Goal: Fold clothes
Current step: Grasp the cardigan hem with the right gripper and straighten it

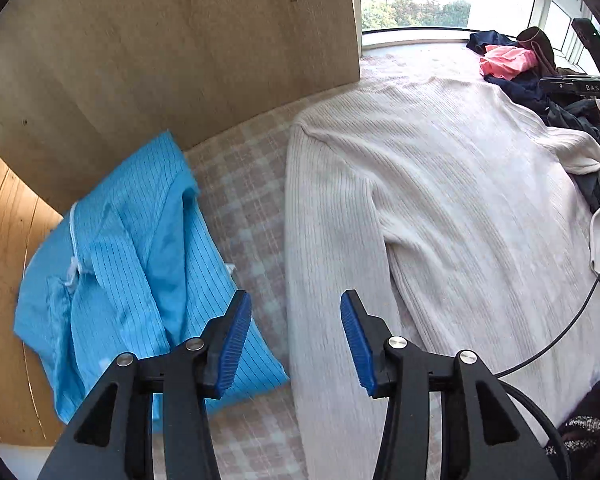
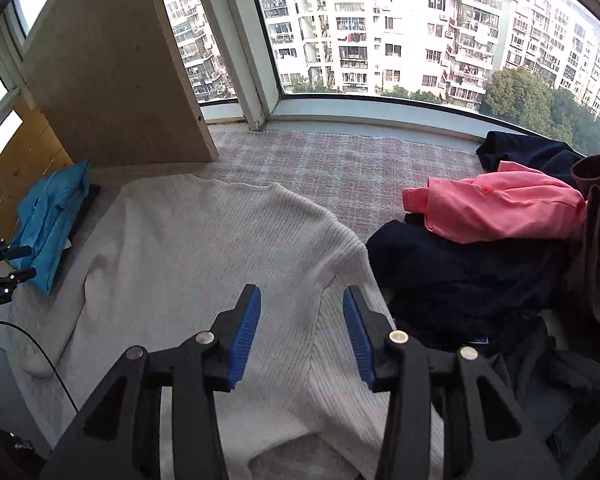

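Hovering wide and empty over the cream sweater: left tongs above its sleeve running lengthwise straight ahead, right tongs nearer the opposite shoulder seam.

My left gripper, seen from its own wrist camera: blue-padded fingers spread wide apart, nothing between them, pointing forward and downward. My right gripper, seen likewise: jaws parted to a similar width, empty, blue pads facing each other, black linkage arms angled outward.
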Demonstrator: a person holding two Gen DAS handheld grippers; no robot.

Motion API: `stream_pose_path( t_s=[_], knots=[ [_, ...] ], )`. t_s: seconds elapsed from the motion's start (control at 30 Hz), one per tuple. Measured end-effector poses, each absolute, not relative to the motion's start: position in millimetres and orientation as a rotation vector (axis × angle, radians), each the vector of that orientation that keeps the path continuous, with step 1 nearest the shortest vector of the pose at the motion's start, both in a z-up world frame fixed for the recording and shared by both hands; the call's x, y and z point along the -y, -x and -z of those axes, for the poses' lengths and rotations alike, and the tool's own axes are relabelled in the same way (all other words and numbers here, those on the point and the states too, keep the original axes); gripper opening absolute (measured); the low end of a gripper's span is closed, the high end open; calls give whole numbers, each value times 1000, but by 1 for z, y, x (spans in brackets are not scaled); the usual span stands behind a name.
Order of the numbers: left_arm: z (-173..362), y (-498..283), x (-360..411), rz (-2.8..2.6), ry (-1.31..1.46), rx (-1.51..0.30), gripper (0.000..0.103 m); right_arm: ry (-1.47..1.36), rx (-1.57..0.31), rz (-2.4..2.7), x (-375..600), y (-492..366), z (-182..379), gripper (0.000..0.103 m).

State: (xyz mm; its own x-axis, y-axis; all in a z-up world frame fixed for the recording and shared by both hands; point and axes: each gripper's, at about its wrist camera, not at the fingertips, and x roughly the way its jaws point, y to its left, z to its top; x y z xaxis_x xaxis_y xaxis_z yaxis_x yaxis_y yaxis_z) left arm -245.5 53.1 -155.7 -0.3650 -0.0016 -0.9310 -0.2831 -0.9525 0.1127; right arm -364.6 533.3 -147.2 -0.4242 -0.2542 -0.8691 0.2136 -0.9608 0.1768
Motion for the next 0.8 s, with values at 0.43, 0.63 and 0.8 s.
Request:
stream_pose_path(
  t_s=[0.43,0.63,0.8],
  knots=[
    [241,164,-71,-2369,1851,-524,27,-1849,-39,2246,-533,207,229,43],
    [216,165,-40,-2541,1869,-531,30,-2090,-411,2423,-567,179,214,43],
    [196,136,-80,-2433,1755,-390,51,-2058,-199,2367,-543,138,214,49]
  ],
)
